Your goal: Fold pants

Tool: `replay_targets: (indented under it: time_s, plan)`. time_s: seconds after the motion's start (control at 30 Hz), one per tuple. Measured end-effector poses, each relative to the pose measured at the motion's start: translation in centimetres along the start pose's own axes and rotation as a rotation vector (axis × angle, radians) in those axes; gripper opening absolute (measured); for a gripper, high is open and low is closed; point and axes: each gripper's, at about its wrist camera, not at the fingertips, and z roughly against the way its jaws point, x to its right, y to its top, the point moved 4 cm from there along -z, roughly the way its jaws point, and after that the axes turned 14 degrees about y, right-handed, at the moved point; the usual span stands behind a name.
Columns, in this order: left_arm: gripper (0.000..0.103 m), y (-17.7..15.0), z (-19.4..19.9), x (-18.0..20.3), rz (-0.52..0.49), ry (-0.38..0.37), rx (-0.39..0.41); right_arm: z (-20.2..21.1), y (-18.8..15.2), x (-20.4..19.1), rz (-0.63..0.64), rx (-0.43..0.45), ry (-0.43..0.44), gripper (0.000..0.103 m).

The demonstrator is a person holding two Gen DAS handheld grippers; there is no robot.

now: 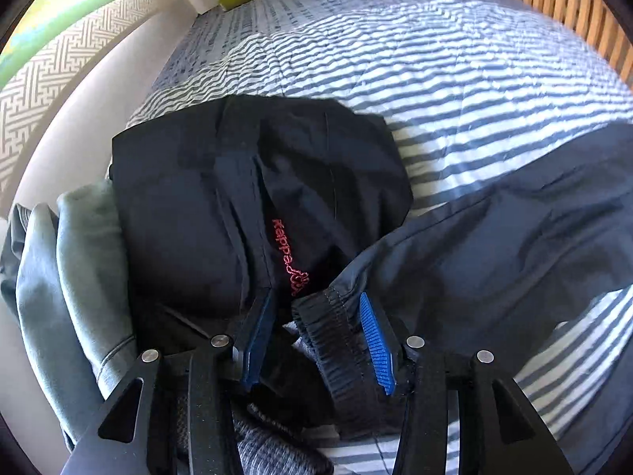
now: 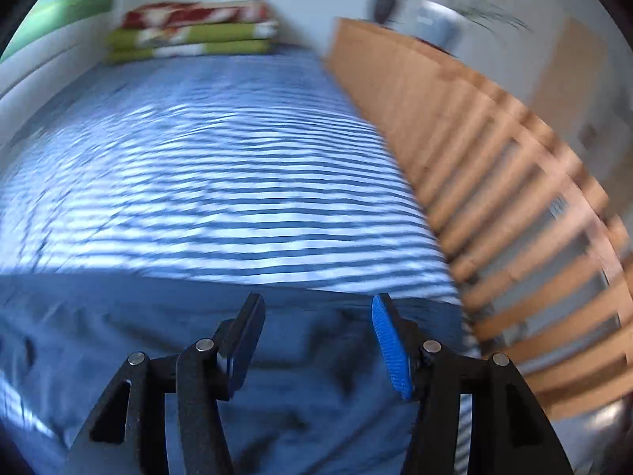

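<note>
Dark navy pants lie spread across the striped bed cover. Their gathered elastic waistband sits between the fingers of my left gripper, close against the blue right pad and clear of the left one, so the jaws stand open. In the right wrist view, which is blurred, the same pants fill the lower half. My right gripper hovers open over that cloth with nothing between its fingers.
Folded black pants with a red logo lie left of the waistband, beside a grey-green garment and a grey knit cloth. A wooden slatted rail runs along the bed's right side. Folded green blankets lie at the far end.
</note>
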Motion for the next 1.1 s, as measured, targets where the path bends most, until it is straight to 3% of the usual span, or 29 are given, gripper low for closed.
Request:
replay_targets:
  time_s: [0.1,0.23,0.37,0.53,0.8,1.0,1.1]
  plan:
    - [0.048,-0.8,0.9,0.0,0.001,-0.016,0.020,-0.6,-0.5,-4.3,0.048,-0.022,0.118,0.052]
    - [0.048,-3.4,4.3,-0.7,-0.016,-0.018,0.077,1.1,-2.6,-8.8,0.131,-0.007,0.174,0.052]
    - [0.052,-8.1,8.8,-2.8,0.056,-0.060,0.107,5.1,-6.5,-10.0,0.098,0.020,0.231,0.052]
    - [0.054,-16.5,13.7,-4.1,0.108,-0.093,0.122,9.6,-13.1,-7.2,-0.033,0.023,0.227,0.052]
    - [0.054,-30.9,17.3,-2.3,0.290,-0.224,0.023,12.5,-23.4,-1.2,-0.261,-0.039,0.157,0.052]
    - [0.054,-37.5,16.3,-0.9,0.479,-0.354,-0.069,14.5,-27.5,1.9,-0.393,-0.027,0.142,0.052]
    - [0.054,-38.9,15.3,-0.9,0.546,-0.378,-0.083,14.5,-28.4,2.7,-0.436,-0.037,0.149,0.052]
